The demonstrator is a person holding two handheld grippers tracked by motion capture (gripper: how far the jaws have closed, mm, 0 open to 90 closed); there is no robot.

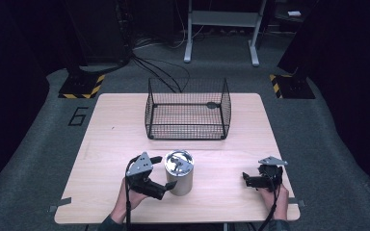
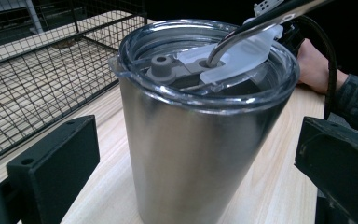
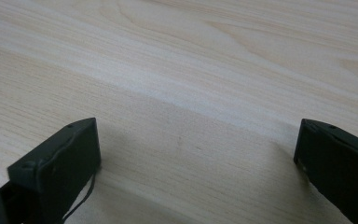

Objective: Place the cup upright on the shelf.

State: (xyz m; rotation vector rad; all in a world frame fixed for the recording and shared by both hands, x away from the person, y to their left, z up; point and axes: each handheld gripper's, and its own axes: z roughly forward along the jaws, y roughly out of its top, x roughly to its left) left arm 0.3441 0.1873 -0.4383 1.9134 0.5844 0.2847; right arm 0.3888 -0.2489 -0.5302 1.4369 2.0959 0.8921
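Note:
A stainless steel tumbler point(image 1: 179, 173) with a clear lid stands upright on the front middle of the wooden table point(image 1: 221, 144). In the left gripper view the tumbler point(image 2: 191, 140) is close up, and a bent metal straw point(image 2: 261, 21) passes through its lid. My left gripper point(image 1: 165, 171) is open, one jaw on each side of the tumbler, with a gap showing at each side point(image 2: 196, 172). Over bare wood at the front right, my right gripper point(image 1: 248, 180) is open with nothing between its jaws point(image 3: 196, 158).
A black wire basket point(image 1: 188, 110) stands at the back middle of the table, with a small dark object on its floor; the basket point(image 2: 37, 79) is just beyond the tumbler. The person's other hand point(image 2: 314, 65) rests behind the tumbler. Table edges lie near both hands.

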